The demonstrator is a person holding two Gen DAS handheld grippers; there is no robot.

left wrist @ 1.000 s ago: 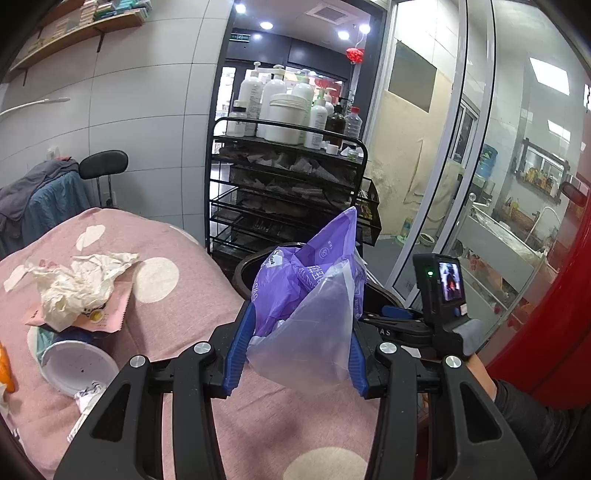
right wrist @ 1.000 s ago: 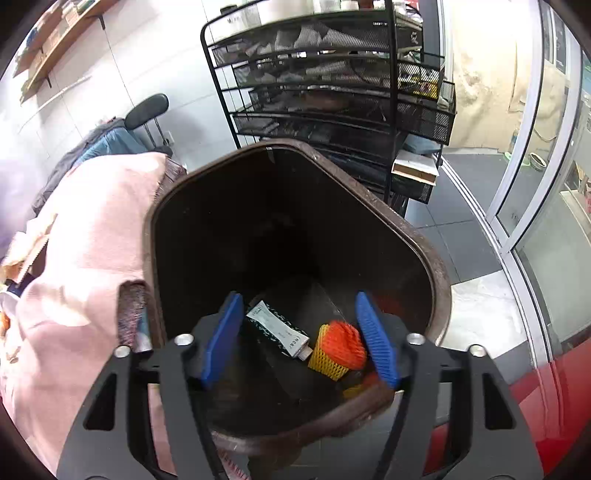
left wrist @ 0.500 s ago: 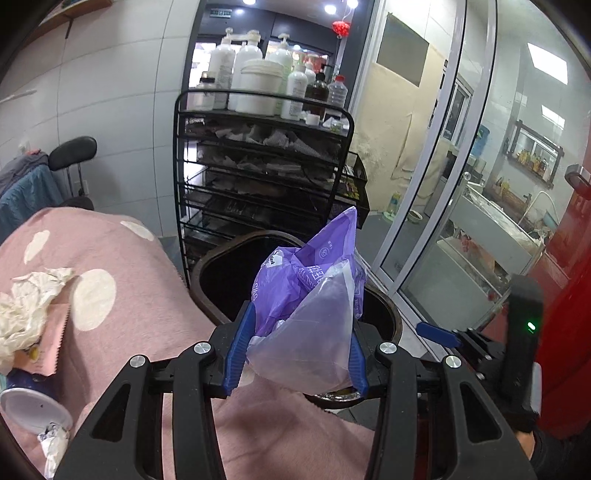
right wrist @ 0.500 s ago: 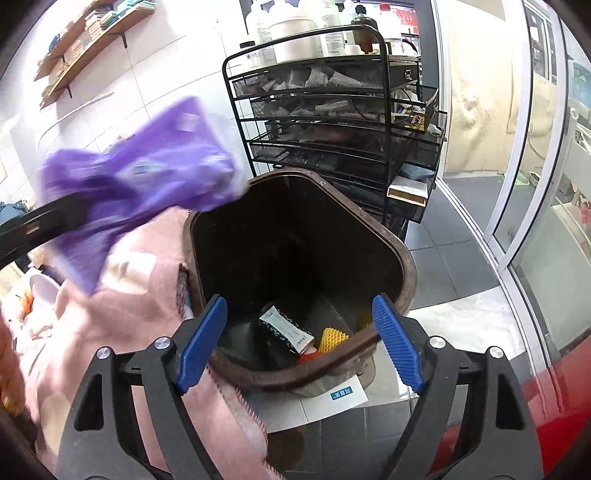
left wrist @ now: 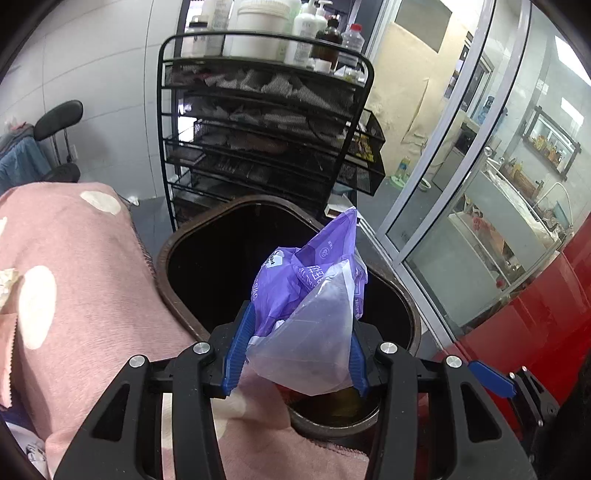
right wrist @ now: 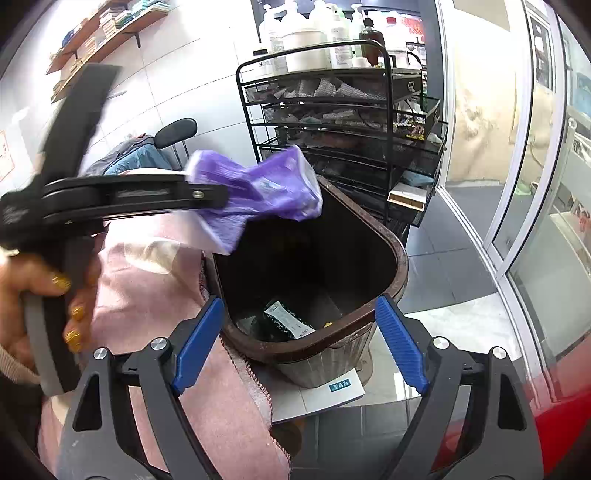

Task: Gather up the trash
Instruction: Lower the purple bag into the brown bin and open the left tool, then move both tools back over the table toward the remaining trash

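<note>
The purple bag (left wrist: 314,284), crumpled plastic with a clear part at its near side, sits clamped between the blue pads (left wrist: 240,350) of the left gripper (left wrist: 297,354), which is closed narrowly on it. In the left wrist view the bag hangs over the open mouth of the brown bin (left wrist: 173,254); in the right wrist view the bag (right wrist: 258,188) is above the bin's (right wrist: 399,266) left rim, sticking out past the gripper's tip. A hand (right wrist: 44,291) with gold-painted nails holds that gripper's handle at the left edge.

Inside the bin lie a dark packet with a white label (right wrist: 290,323) and a small yellow scrap (right wrist: 328,325). The bin stands on a white sheet (right wrist: 325,391) on the grey floor.

The right gripper (right wrist: 301,345) is near the bin's front rim, its jaws wide and opening, with nothing between them but the view of the bin.

A pink cloth with pale dots (left wrist: 74,266) covers the surface left of the bin and hangs down against it. Behind the bin stands a black wire rack (left wrist: 266,140) with white bottles (left wrist: 266,26) on top. A glass door (left wrist: 461,184) is to the right.
</note>
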